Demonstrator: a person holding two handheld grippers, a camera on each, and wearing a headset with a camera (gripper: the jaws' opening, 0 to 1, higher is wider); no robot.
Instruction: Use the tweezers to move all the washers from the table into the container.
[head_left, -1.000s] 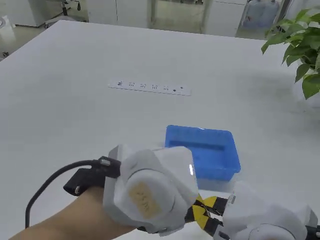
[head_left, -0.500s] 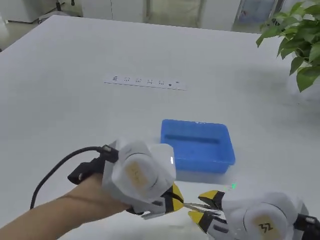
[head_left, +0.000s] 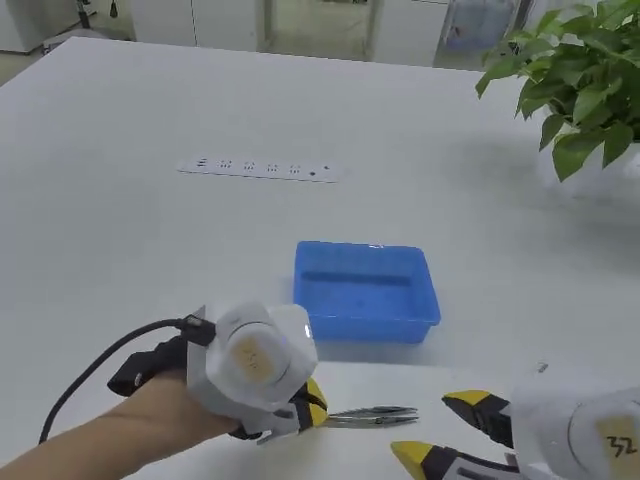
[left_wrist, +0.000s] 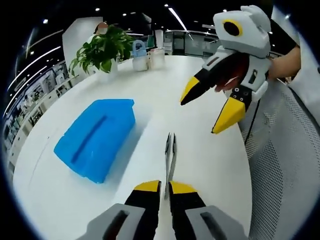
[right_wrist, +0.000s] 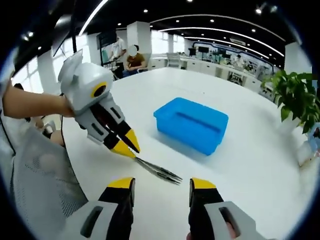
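Items: tweezers, container
Slim metal tweezers, tips together, lower centre, clamped in left tool; blue rectangular container, open-topped, upright, frame centre on bench.

Desk layout, head view. The container stands on the desk near its middle. A power strip lies on the desk beyond the container and to its left, well apart from it. A plant stands at the far right.

On the near side of the container, left of it, are the left tongs. Their jaws clamp the tweezers, which run rightward, parallel to the container's near wall.

The right tongs are at the near right, jaws apart. The tweezers' tip lies just before that gap, touching neither jaw.
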